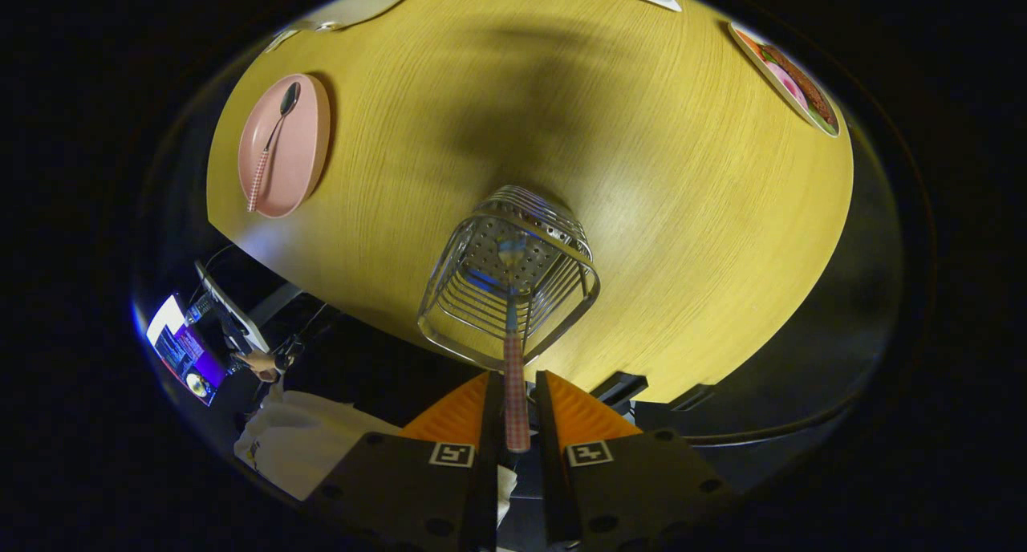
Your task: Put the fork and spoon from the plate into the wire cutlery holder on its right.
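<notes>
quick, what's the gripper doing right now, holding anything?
Gripper: shut on the fork handle, its head down inside the wire cutlery holder.

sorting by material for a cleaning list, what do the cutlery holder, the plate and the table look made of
Wire cutlery holder: shiny metal wire with a perforated base, probably steel.
Plate: matte pink, likely plastic or glazed ceramic; unclear.
Table: yellowish wood grain, perhaps laminate.
The gripper is shut on the fork handle.

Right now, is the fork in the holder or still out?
Partly in. The fork has its head down inside the holder, and the gripper grips its handle. The spoon lies on the plate.
</notes>
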